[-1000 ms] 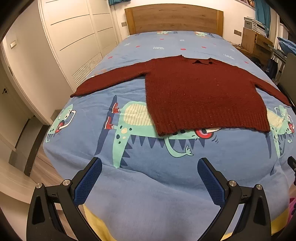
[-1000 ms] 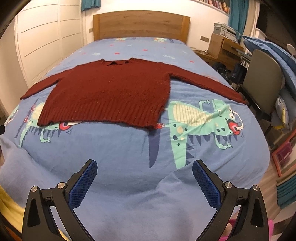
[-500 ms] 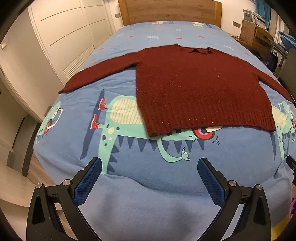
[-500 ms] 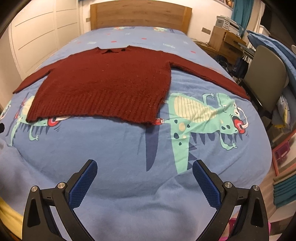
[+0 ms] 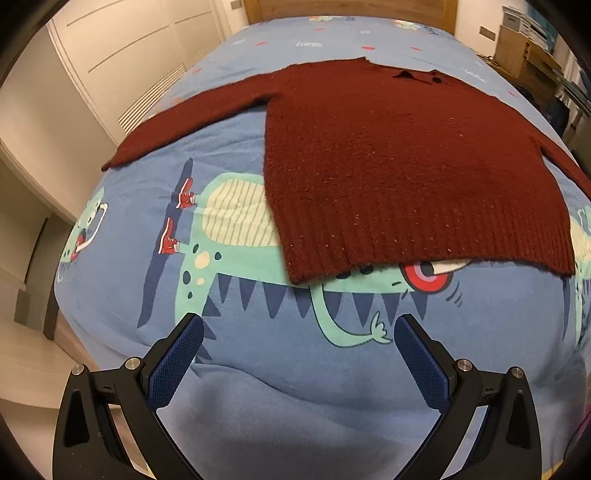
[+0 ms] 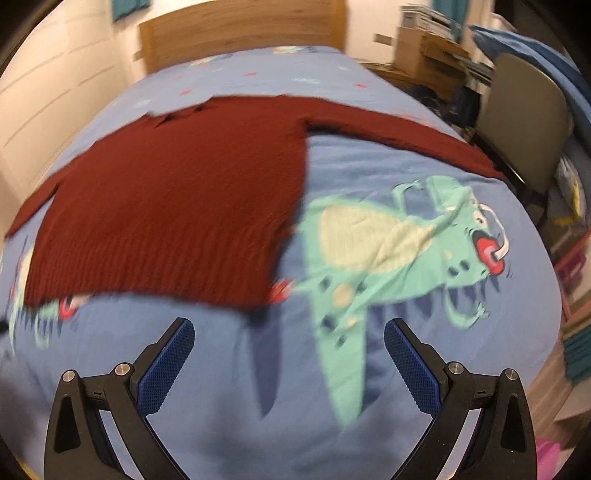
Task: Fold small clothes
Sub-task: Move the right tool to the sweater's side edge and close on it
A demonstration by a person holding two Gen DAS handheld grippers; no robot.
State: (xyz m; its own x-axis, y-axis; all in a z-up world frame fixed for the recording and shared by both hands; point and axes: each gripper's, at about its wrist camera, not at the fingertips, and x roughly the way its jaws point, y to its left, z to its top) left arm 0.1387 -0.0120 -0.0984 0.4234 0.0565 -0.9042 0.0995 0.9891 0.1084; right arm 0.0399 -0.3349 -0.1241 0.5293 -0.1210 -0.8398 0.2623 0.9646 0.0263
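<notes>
A dark red knitted sweater [image 5: 399, 158] lies flat on the blue dinosaur-print bedspread [image 5: 258, 369], both sleeves spread out to the sides, collar toward the headboard. My left gripper [image 5: 298, 328] is open and empty, hovering over the bedspread just short of the sweater's lower left hem corner. In the right wrist view, which is blurred by motion, the sweater [image 6: 177, 192] fills the left half and my right gripper [image 6: 289, 330] is open and empty just below the hem's right corner.
A wooden headboard [image 6: 240, 33] stands at the far end of the bed. White wardrobe doors [image 5: 140, 55] line the left side. A grey chair [image 6: 524, 114], a wooden desk [image 6: 428, 48] and piled bedding stand on the right.
Both grippers have moved forward and lower toward the sweater's hem, so the sweater looks larger. The right view has turned and blurred. Both jaws stayed open.
</notes>
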